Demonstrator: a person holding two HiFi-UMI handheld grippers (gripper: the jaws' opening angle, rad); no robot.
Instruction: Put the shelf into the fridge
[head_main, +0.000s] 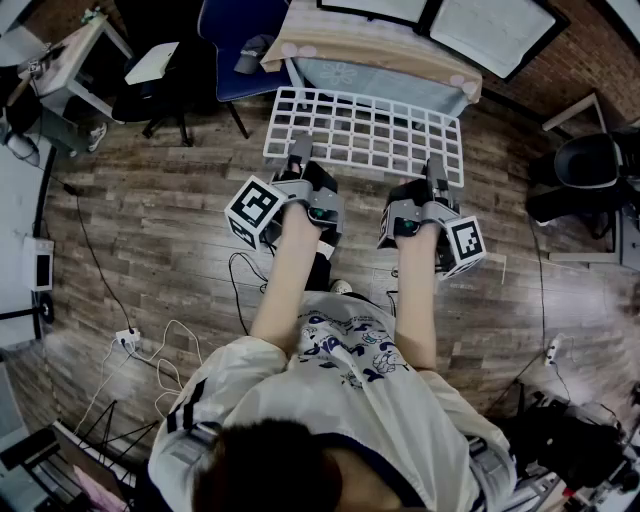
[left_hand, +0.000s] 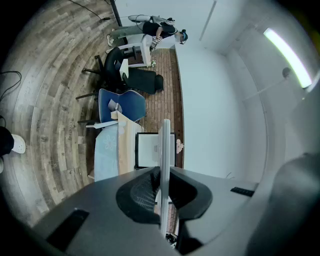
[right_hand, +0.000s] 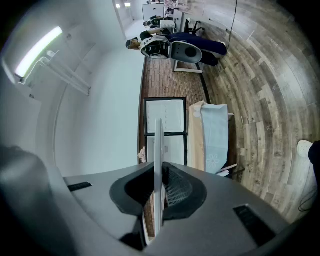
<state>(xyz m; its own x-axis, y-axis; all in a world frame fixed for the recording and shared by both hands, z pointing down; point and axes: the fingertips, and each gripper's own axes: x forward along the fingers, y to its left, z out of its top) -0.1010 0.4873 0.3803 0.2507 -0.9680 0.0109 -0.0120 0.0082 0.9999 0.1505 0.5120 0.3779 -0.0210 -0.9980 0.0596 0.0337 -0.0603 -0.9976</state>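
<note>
Head view shows the white wire shelf (head_main: 365, 135) held flat above the wood floor (head_main: 160, 230) at upper centre of the frame. Its near edge is pinched by the left claw (head_main: 298, 160) and the right claw (head_main: 436, 172) (each gripper view looks along the thin shelf edge-on, jaws pressed onto it). No fridge can be picked out.

With the grip on the near edge alone, the far side could sag or twist loose if one hand leads. That far side sits close to the cloth-covered worktop (head_main: 380, 75) at the top and could catch it. A blue chair (head_main: 235, 40) crowds the upper left; cables (head_main: 150, 345) at lower left threaten feet. Either side looks open.
</note>
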